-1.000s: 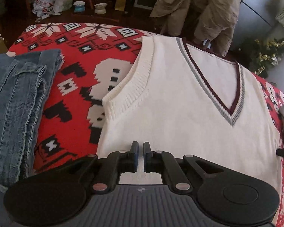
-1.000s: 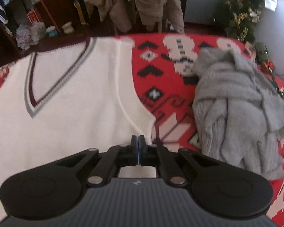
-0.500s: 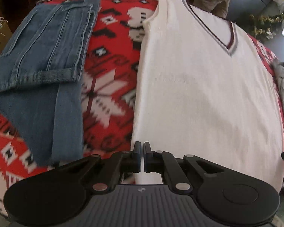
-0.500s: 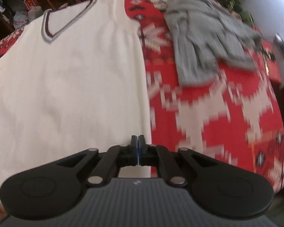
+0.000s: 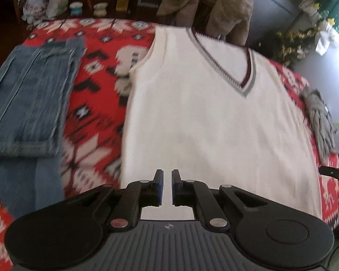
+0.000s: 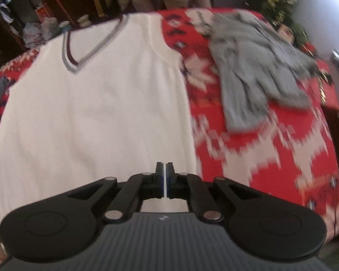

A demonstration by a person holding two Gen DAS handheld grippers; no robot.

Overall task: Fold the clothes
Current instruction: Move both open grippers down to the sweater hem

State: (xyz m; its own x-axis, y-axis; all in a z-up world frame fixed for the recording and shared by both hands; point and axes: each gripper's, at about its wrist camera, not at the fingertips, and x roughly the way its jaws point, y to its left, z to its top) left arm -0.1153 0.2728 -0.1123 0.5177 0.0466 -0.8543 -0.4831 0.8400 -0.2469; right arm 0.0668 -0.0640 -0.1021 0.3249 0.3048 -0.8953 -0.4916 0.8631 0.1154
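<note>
While folded denim jeans (image 5: 31,99) lie flat at my left, the white knit vest (image 5: 203,122) spreads smooth across the red patterned blanket (image 5: 97,72); my left gripper (image 5: 167,186) is slightly parted over its hem, my right gripper (image 6: 164,179) pinched together there, crumpled grey knit (image 6: 255,67) beyond

A red blanket (image 5: 97,85) with a white and black pattern is covering the supporting surface, whose make is not showing. A white V-neck vest (image 5: 210,124) is lying flat on it. Folded blue jeans (image 5: 29,103) are lying to the vest's left, and a crumpled grey knit (image 6: 255,67) to its right.
</note>
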